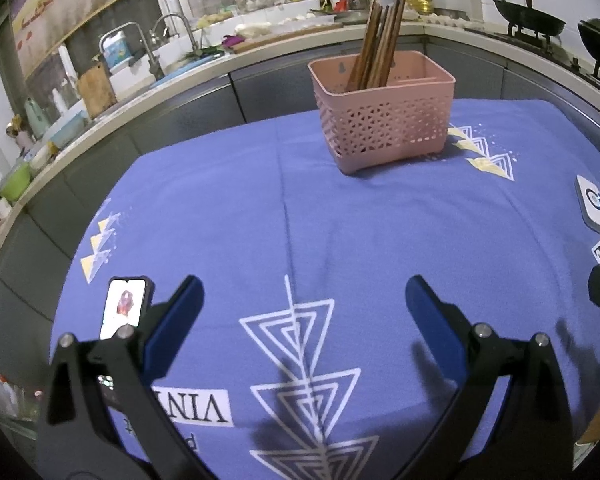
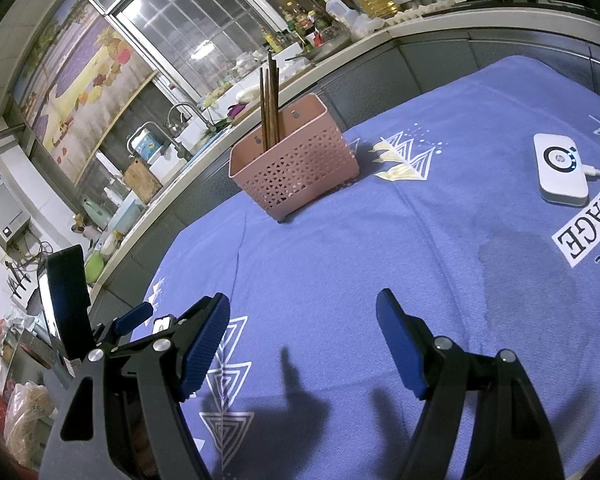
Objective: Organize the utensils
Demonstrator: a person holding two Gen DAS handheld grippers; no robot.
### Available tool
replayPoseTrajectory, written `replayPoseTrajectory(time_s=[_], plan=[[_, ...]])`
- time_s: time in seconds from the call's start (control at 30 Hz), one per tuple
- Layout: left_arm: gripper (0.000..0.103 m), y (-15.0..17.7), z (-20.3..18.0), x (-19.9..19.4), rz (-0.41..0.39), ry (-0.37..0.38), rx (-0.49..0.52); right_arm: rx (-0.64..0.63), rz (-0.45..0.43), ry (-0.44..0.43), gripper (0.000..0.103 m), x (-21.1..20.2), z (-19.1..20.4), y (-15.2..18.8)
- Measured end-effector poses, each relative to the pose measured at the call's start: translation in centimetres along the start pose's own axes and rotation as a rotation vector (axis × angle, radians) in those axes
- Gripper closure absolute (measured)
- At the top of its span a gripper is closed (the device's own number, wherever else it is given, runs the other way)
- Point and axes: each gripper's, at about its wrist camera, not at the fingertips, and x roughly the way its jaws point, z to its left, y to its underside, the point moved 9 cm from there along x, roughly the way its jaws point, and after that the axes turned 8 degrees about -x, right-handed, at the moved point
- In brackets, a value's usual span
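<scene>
Both grippers were tilted down over the blue tablecloth (image 1: 380, 232), and the left gripper (image 1: 304, 312) and the right gripper (image 2: 304, 328) each had the jaws wide apart with nothing between them. Farther away, near the far edge of the cloth, stood a pink perforated basket (image 1: 384, 124). Brown wooden chopsticks (image 1: 376, 46) stood upright in it, gathered in its left part.

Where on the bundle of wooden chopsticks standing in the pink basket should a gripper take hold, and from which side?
Grip the chopsticks on their upper shafts, well above the pink basket rim, coming from above. They stand nearly upright and lean slightly; the basket walls hide their lower ends, so only the tops are free. Probably take a few at once.
</scene>
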Motion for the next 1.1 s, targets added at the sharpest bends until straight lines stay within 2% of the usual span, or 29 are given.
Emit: replayPoseTrajectory(time_s=[0.17,0.97,1.1], plan=[[0.006,0.32,0.21,0.47,0.039,0.007,-0.021,0.000,-0.001,0.000,0.028,-0.02,0.03,0.05],[0.006,0.53,-0.04,0.49,0.045,-0.001,-0.001,0.004,0.001,-0.002,0.028,0.06,-0.30,-0.31],[0.006,0.39,0.06,0.26,0.032,-0.025,0.008,0.003,0.001,-0.003,0.028,0.05,-0.24,-0.26]])
